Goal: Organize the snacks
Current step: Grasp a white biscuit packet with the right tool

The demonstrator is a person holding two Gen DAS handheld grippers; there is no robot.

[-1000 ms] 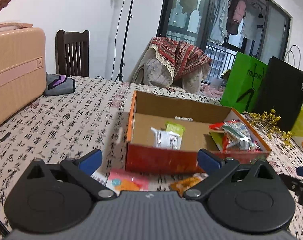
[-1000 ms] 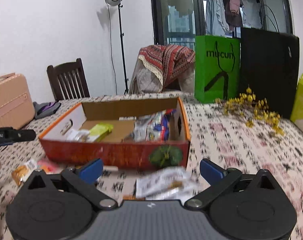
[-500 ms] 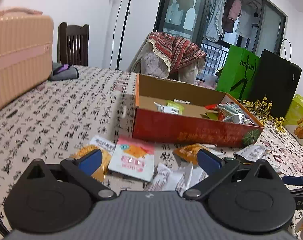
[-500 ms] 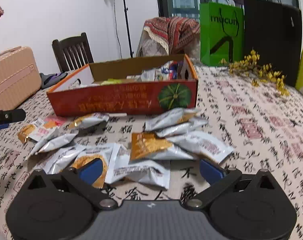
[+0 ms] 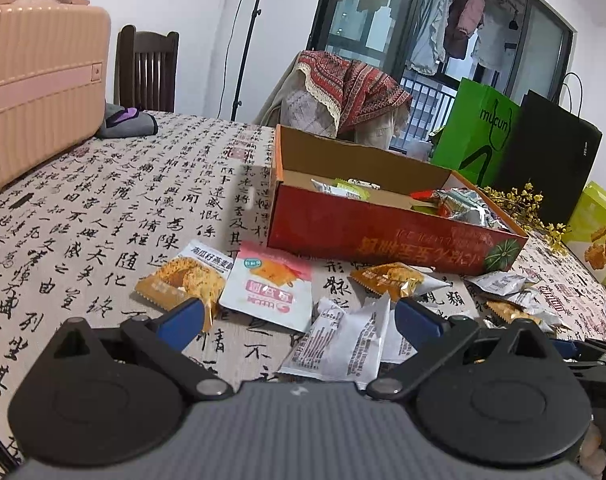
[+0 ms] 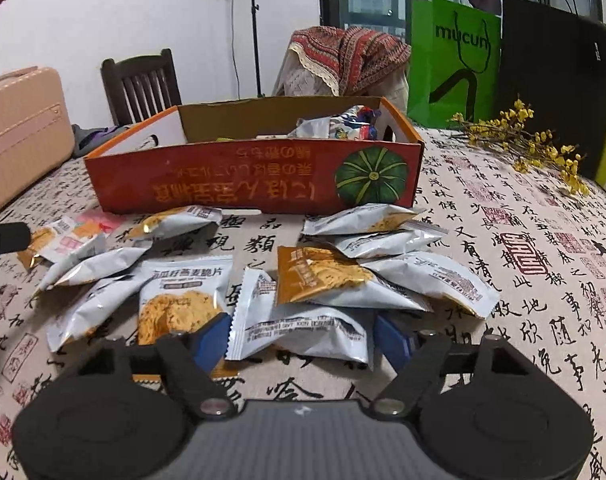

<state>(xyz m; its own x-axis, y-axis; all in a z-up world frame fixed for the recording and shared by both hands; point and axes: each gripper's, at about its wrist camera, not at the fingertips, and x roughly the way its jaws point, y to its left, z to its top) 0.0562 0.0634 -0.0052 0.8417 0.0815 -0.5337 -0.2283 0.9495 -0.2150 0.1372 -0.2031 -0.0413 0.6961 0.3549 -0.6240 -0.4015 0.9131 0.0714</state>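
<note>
"mucun" on green bag (image 6: 459, 60) behind box (image 6: 263, 184)

Snack packets (image 6: 319, 280) lie scattered on the table (image 6: 523, 240) before the box (image 6: 255, 184), more packets inside.

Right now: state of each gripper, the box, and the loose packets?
left gripper: open, holding nothing, low over packets
right gripper: open, straddling a white packet
cardboard box: open-topped, partly filled
loose snack packets: sealed, scattered on the tablecloth outside the box
</note>
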